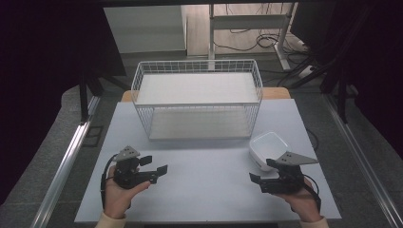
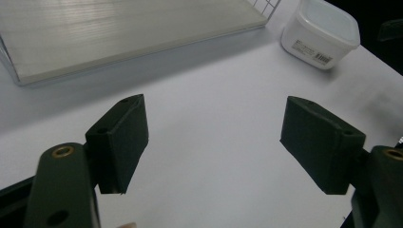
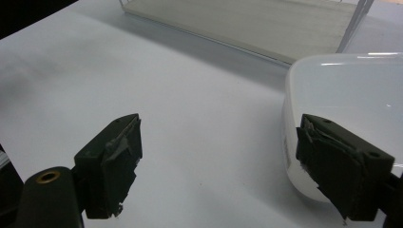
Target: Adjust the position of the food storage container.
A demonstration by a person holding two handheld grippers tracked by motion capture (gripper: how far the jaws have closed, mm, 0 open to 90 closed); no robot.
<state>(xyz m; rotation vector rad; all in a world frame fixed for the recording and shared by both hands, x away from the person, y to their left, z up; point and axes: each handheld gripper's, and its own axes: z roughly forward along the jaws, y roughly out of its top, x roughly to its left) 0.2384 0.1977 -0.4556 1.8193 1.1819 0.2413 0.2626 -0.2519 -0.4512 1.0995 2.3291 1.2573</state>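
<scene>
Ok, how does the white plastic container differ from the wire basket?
The white plastic container is small with solid walls and a lid on; the wire basket is much larger, open mesh and open-topped. The container sits at the table's right side beside the right tool; the basket stands at the back, centred. Both are white and rest on the table.

The right gripper (image 3: 218, 166) has its two black jaws spread wide, with bare white table (image 3: 190, 133) between them and nothing held. A white lidded plastic container (image 3: 347, 99) sits just behind the right-hand jaw, which overlaps its near edge. Beyond both jaws, further across the table, stands a white wire rack (image 3: 351, 26) with a pale shelf board (image 3: 256, 23) at its base.
</scene>
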